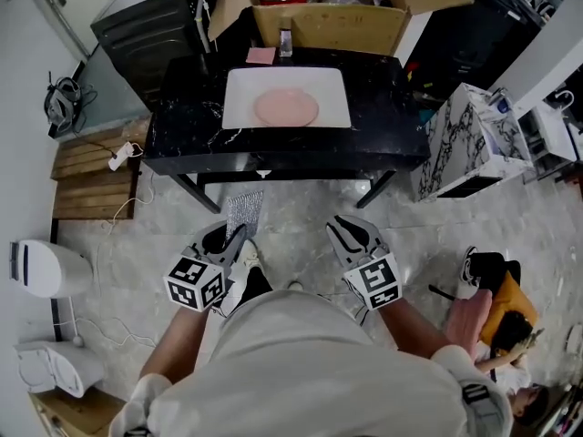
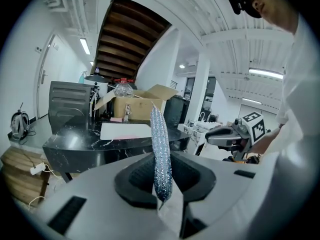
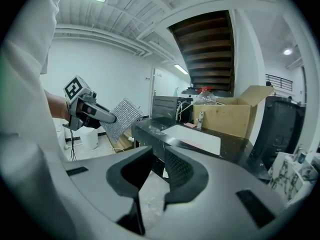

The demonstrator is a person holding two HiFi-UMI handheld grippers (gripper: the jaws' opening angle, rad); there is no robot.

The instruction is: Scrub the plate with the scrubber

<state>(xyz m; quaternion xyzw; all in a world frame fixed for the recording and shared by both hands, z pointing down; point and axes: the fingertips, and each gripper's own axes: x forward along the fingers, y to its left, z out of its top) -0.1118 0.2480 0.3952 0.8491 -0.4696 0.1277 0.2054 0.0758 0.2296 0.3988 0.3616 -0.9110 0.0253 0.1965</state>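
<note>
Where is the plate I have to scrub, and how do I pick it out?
Find the black marble table in front of the cardboard box. A white rectangular tray lies on it, with the plate in its middle. The plate is round and pale pink, unlike the small pink square behind the tray.

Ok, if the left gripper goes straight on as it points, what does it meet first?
Probably the front edge of the black table, the held scrubber touching first; height is unclear.

Cardboard box [image 1: 328,21] behind white mat [image 1: 237,107]; marbled cabinet [image 1: 465,144].
</note>
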